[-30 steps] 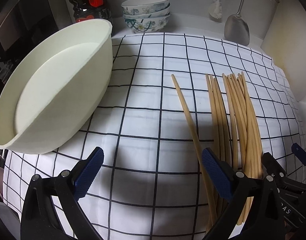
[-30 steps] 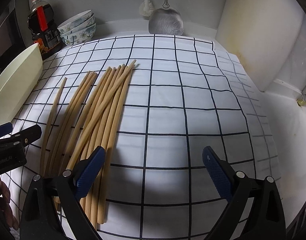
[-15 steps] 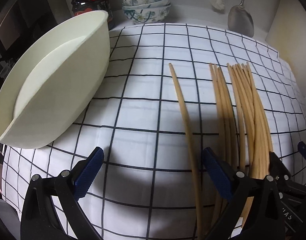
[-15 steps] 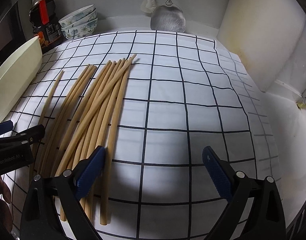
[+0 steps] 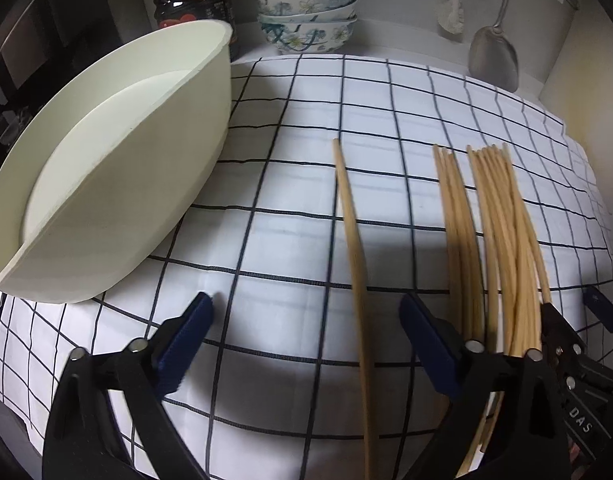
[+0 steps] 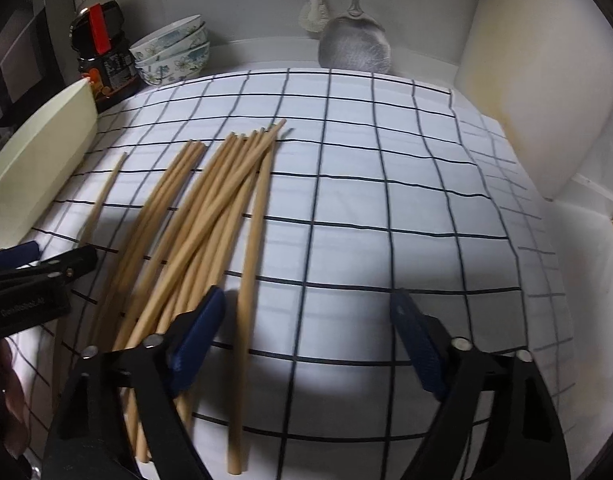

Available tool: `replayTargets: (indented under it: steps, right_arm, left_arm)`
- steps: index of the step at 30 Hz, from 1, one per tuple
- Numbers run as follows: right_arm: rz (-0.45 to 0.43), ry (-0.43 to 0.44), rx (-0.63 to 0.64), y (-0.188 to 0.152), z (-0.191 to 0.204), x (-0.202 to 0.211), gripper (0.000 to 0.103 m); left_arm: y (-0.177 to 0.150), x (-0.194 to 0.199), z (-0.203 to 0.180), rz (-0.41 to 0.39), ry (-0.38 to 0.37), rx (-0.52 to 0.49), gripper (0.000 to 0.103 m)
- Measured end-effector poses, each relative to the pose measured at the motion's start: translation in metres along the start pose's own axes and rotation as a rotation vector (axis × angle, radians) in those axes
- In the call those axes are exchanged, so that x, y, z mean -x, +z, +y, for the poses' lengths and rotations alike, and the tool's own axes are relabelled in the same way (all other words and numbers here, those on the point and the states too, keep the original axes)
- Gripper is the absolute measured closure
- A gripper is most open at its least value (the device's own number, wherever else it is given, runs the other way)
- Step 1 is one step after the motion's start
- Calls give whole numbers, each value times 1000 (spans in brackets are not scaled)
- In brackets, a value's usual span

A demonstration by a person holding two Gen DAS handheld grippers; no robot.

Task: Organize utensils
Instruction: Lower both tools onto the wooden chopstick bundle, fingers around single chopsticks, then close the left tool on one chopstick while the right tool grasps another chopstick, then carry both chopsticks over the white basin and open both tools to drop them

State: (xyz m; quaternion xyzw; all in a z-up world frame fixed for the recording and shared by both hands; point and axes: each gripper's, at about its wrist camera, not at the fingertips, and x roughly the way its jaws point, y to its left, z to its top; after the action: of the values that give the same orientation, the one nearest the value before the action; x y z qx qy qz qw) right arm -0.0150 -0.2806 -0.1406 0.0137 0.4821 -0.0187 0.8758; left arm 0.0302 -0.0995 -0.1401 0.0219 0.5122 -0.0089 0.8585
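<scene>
Several wooden chopsticks [image 5: 502, 232] lie in a loose bundle on the checked cloth [image 5: 290, 208], with one single chopstick [image 5: 352, 232] lying apart to their left. They also show in the right wrist view [image 6: 210, 216]. My left gripper [image 5: 306, 332] is open and empty; the single chopstick runs between its fingers. My right gripper [image 6: 306, 328] is open and empty; the rightmost chopstick [image 6: 252, 248] of the bundle lies just inside its left finger [image 6: 198, 328]. A cream oval tray [image 5: 118, 152] stands at the left.
Stacked flowered bowls [image 5: 306, 16] and a dark sauce bottle [image 5: 190, 0] stand at the back left. A metal spatula [image 5: 494, 56] and a brush [image 5: 452, 16] hang at the back wall. A cream board [image 6: 546, 80] leans at the right. The cloth's edge [image 6: 554, 280] is at the right.
Both grippers have moved forward and lower over the cloth. The single chopstick now sits between my left fingers, and the rightmost chopstick now lies inside my right gripper's left finger.
</scene>
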Motion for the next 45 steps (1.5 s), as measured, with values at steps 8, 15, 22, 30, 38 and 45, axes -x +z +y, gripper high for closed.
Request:
replayTargets:
  steps: [8,15,22,30,38,45]
  right_arm:
    - [-16,40,101,0,23,5,96]
    - [-8,81,41,-3,12,9,97]
    - [-51,105,-19,2,0,30,97]
    - [-111,122,-11,31,-3,64,97]
    - [-158,183,-8,63,43,98,97]
    - [-182,283,38,100,136,102,97]
  left_arm:
    - [0,10,-14,-17,-52,-63,82]
    - [-7,16,-13,-22,-66,-64,96]
    - [-1,46,-7,-45,-98,-59,96]
    - [18,91,9,-90,-118,-29,96]
    - [41,117,60,-130,-151,-10,96]
    - [66,119,144,-150,-113,1,96]
